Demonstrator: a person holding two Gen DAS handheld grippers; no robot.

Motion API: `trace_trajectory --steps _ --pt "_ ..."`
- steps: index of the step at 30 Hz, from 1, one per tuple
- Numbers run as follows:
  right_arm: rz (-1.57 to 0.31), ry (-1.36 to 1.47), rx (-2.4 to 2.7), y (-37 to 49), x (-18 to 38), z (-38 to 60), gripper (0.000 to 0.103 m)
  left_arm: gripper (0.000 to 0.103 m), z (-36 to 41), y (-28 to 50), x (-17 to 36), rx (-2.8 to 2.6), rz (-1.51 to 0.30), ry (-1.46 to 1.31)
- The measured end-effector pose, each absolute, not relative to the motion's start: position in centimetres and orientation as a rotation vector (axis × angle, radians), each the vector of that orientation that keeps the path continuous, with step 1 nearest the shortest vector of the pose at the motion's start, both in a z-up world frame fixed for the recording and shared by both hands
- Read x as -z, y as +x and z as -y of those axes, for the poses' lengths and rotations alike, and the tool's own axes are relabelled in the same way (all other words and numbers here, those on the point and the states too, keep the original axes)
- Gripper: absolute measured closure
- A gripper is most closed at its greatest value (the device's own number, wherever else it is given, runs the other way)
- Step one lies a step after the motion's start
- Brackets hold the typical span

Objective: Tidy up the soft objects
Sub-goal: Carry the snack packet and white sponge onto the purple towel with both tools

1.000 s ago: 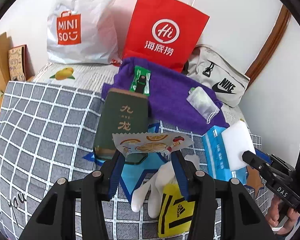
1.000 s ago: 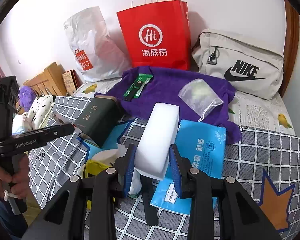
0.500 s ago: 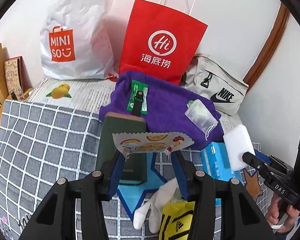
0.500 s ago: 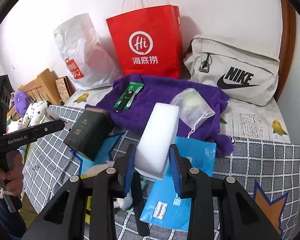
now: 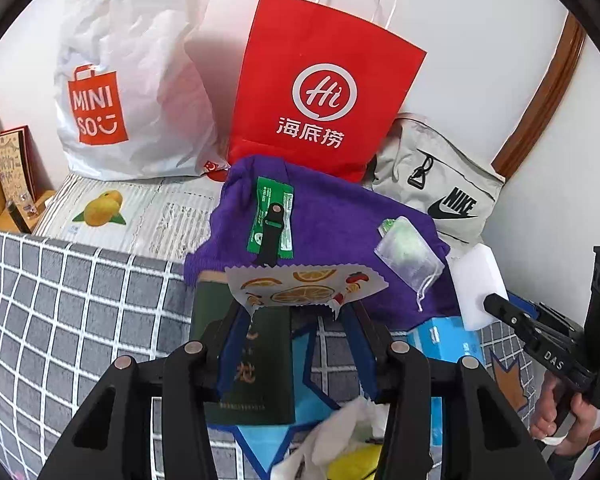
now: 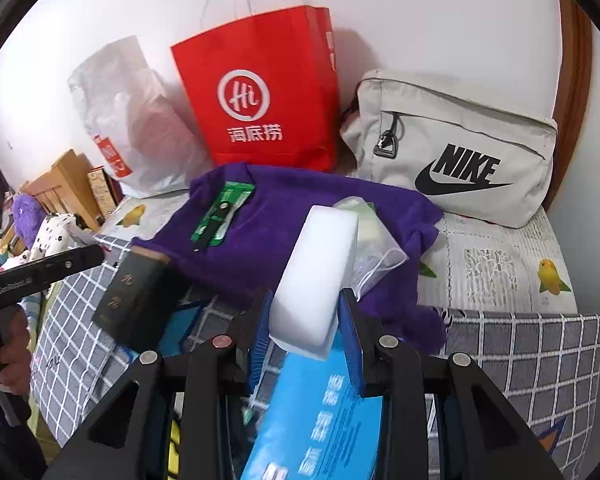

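Observation:
My left gripper (image 5: 296, 312) is shut on a flat packet printed with orange slices (image 5: 304, 286), held up over the dark green box (image 5: 246, 360). My right gripper (image 6: 304, 312) is shut on a white foam block (image 6: 316, 276), which also shows in the left wrist view as the white foam block (image 5: 478, 286) at the right gripper's tip. Beyond both lies a purple towel (image 5: 340, 216) with a green sachet (image 5: 272, 220) and a clear mesh pouch (image 5: 408, 252) on it. A blue tissue pack (image 6: 320, 412) lies under the right gripper.
A red paper bag (image 5: 320, 88), a white Miniso bag (image 5: 116, 80) and a grey Nike bag (image 6: 456, 152) stand against the wall. A white glove and a yellow item (image 5: 352, 452) lie on the checked blanket (image 5: 60, 312). Plush toys (image 6: 40, 224) sit at the left.
Both grippers have moved forward toward the bags at the wall, each still holding its object. The towel and bags now look closer; the glove and yellow item have slid toward the bottom edge.

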State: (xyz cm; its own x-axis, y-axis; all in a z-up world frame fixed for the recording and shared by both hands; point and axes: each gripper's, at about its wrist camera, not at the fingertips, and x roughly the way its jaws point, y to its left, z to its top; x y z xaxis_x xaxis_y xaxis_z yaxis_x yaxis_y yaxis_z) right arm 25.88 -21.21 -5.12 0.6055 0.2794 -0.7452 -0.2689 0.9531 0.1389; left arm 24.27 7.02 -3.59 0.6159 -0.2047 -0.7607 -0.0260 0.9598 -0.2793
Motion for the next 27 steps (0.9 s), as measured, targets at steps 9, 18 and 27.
trace_trajectory --steps 9,18,27 --pt "-0.909 0.031 -0.324 30.5 7.1 21.1 0.069 0.057 -7.2 27.5 4.2 0.112 -0.920 -0.254" --pt "-0.963 0.001 -0.397 33.7 9.3 18.7 0.069 0.057 -7.0 30.5 5.7 0.125 -0.949 -0.244" --pt "-1.043 -0.025 -0.374 35.2 11.7 18.7 0.069 0.057 -6.5 33.2 7.3 0.142 -0.999 -0.228"
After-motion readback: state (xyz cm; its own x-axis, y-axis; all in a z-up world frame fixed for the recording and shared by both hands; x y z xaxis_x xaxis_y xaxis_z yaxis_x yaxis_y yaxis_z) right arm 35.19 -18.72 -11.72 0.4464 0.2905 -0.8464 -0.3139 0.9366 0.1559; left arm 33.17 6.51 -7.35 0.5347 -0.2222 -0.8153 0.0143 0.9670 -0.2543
